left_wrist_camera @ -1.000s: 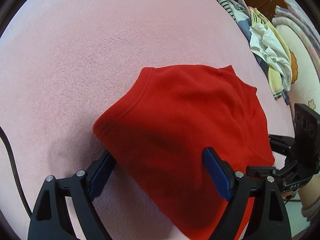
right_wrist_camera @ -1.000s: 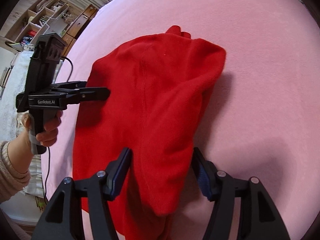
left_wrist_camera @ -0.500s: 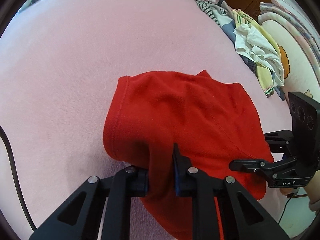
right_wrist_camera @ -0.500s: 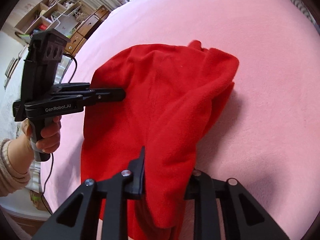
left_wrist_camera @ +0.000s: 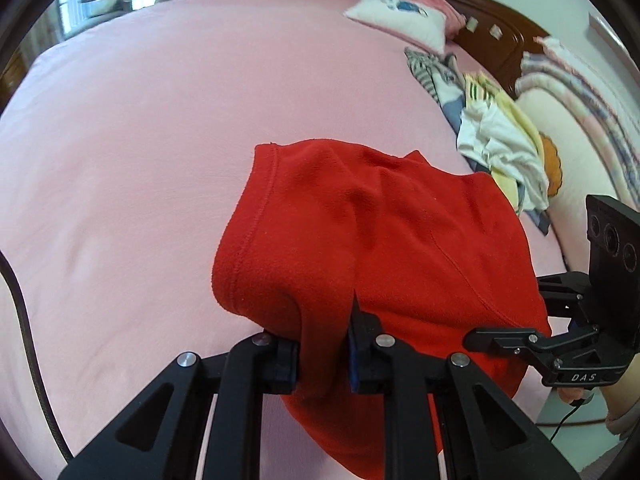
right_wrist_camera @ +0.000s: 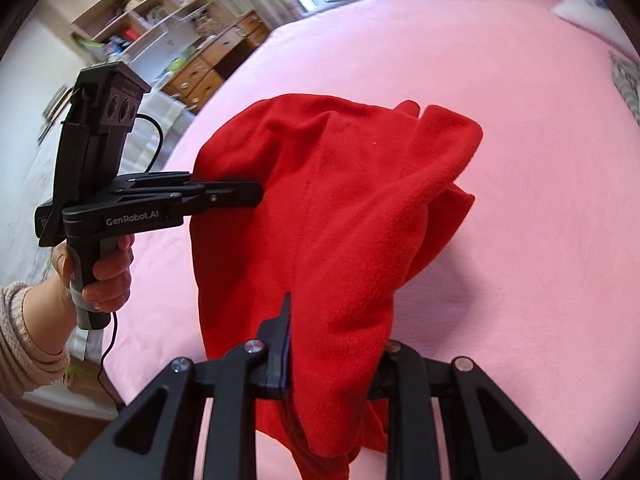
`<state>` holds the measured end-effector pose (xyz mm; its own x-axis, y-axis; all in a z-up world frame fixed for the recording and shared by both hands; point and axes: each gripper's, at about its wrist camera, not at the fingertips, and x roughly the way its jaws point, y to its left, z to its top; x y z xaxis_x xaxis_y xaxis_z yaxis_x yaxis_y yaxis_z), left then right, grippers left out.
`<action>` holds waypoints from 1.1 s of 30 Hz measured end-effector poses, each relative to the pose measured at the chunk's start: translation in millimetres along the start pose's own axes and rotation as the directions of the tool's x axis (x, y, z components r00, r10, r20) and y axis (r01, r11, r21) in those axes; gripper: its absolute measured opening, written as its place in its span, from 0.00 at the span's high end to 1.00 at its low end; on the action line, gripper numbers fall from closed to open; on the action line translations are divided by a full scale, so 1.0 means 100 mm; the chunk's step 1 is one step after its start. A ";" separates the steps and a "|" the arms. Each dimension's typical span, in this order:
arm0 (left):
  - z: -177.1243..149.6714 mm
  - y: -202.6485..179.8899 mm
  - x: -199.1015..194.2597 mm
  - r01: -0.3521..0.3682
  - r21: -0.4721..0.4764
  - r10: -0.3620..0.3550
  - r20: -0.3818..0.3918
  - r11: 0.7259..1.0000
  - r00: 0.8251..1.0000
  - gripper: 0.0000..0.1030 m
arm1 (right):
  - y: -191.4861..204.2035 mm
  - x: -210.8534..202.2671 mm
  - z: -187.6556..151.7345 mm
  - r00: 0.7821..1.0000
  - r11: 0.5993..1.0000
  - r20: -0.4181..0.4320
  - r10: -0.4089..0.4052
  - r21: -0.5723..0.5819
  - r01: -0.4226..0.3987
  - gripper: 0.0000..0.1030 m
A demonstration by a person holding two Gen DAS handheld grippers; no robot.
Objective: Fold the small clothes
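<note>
A red fleece garment [left_wrist_camera: 360, 240] hangs bunched between both grippers above the pink bed [left_wrist_camera: 140, 140]; its far part still rests on the bed. My left gripper [left_wrist_camera: 322, 344] is shut on the garment's near edge. It also shows in the right wrist view [right_wrist_camera: 256, 194] at the garment's left side. My right gripper [right_wrist_camera: 332, 356] is shut on a thick fold of the red garment [right_wrist_camera: 340, 220]. It shows in the left wrist view [left_wrist_camera: 480, 334] at the garment's right edge.
A pile of mixed clothes [left_wrist_camera: 492, 132] lies along the bed's right side, with a white pillow [left_wrist_camera: 396, 20] and a wooden headboard [left_wrist_camera: 488, 28] behind. Shelves and drawers [right_wrist_camera: 192, 52] stand beyond the bed's far left edge. A cable [left_wrist_camera: 24, 320] hangs at left.
One second ago both grippers were open around the garment. They shut on it and have lifted it off the bed, so the fabric now bunches and hangs.
</note>
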<state>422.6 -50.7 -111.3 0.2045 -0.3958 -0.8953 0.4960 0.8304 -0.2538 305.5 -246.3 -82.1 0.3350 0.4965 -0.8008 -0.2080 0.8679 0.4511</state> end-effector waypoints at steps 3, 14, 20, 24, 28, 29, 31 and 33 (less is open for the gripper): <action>-0.13 0.08 -0.43 -0.028 -0.038 0.029 0.028 0.999 0.999 0.85 | 0.33 -0.14 0.05 1.000 0.999 0.001 0.016 -0.045 -0.016 0.78; -0.98 1.38 -2.04 -0.128 -0.136 0.144 0.115 0.982 0.983 0.85 | 2.06 0.23 0.25 0.993 0.982 0.003 0.120 -0.146 -0.118 0.78; -1.34 2.53 -2.34 -0.194 -0.123 0.202 0.055 0.973 0.978 0.85 | 3.00 1.11 0.27 0.986 0.975 -0.016 0.164 -0.146 -0.165 0.78; -1.48 3.34 -2.21 -0.226 -0.095 0.227 0.005 0.970 0.974 0.85 | 3.40 1.80 0.38 0.985 0.980 -0.022 0.168 -0.104 -0.170 0.78; -1.50 3.96 -1.89 -0.241 -0.086 0.238 -0.044 0.967 0.970 0.85 | 3.68 2.50 0.49 0.988 0.986 -0.024 0.156 -0.055 -0.157 0.78; -1.49 4.09 -1.81 -0.240 -0.086 0.236 -0.050 0.967 0.970 0.85 | 3.71 2.69 0.54 0.990 0.989 -0.026 0.139 -0.042 -0.140 0.78; -1.43 4.32 -1.63 -0.241 -0.087 0.237 -0.060 0.967 0.970 0.85 | 3.71 2.90 0.60 0.992 0.992 -0.025 0.125 -0.022 -0.126 0.78; -1.38 4.48 -1.46 -0.242 -0.086 0.237 -0.068 0.966 0.969 0.85 | 3.70 3.11 0.68 0.994 0.995 -0.020 0.103 -0.002 -0.103 0.78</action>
<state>498.2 433.3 -144.8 0.2583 -0.1601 -0.9527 0.3571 0.9322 -0.0598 395.0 229.8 -137.5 0.2931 0.5827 -0.7580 -0.2429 0.8122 0.5304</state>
